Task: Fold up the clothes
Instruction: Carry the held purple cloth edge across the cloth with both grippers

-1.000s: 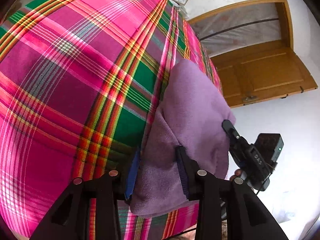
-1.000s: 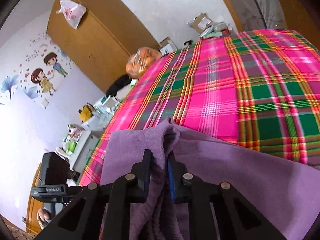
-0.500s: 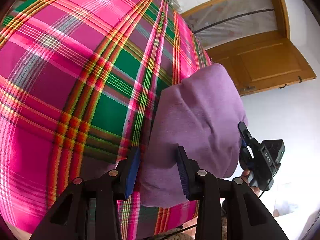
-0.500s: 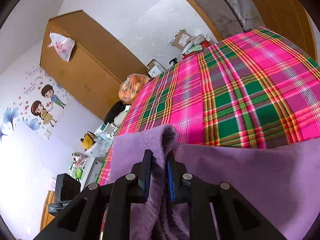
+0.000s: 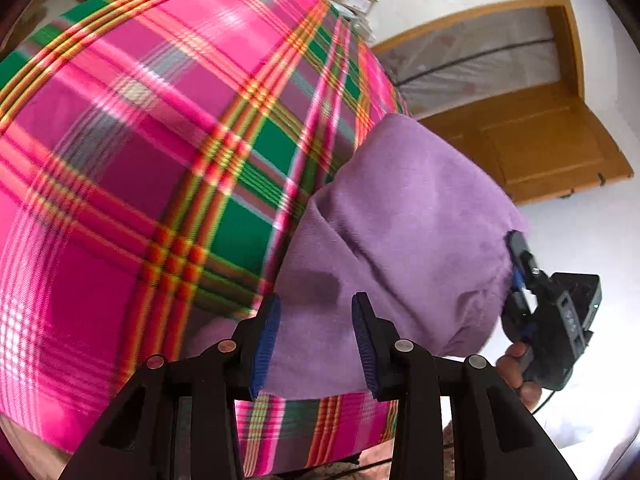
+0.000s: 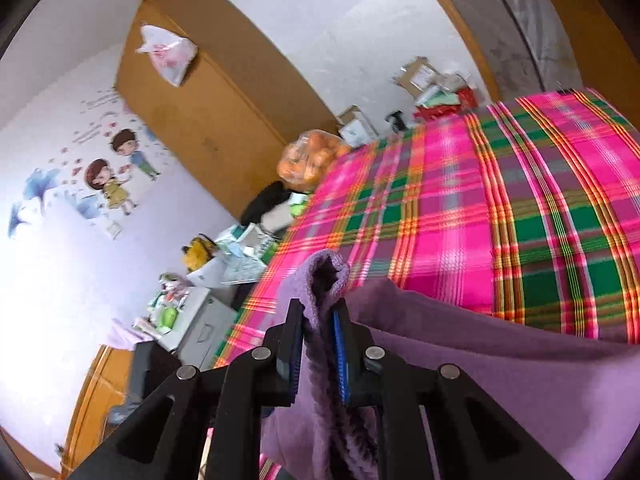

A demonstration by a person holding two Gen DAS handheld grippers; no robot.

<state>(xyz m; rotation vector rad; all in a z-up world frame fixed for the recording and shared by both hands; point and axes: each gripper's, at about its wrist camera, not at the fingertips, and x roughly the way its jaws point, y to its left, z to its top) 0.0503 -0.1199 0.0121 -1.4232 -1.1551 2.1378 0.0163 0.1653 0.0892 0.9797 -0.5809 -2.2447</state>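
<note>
One purple garment (image 5: 404, 216) lies on the plaid bedcover (image 5: 160, 152). Right gripper (image 6: 319, 344) clamps its bunched edge. Left gripper (image 5: 316, 340) is spread wide over the garment, gripping nothing.

Left hand-held gripper (image 5: 316, 340) gapes above purple garment (image 5: 404, 216) on plaid bedspread (image 5: 132, 168).

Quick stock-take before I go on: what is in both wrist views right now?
purple garment: one, purple, on the near edge of the bed
plaid bedcover: one, pink and green, over the bed
wardrobe: one, brown, by the far wall
plastic bag: one, white, hanging on the wardrobe
bag of oranges: one, orange, beside the bed
wooden door: one, brown, right of the bed
left tool: black, open over the garment
right tool: black, shut on the garment
person's hand: one, holding the right tool
</note>
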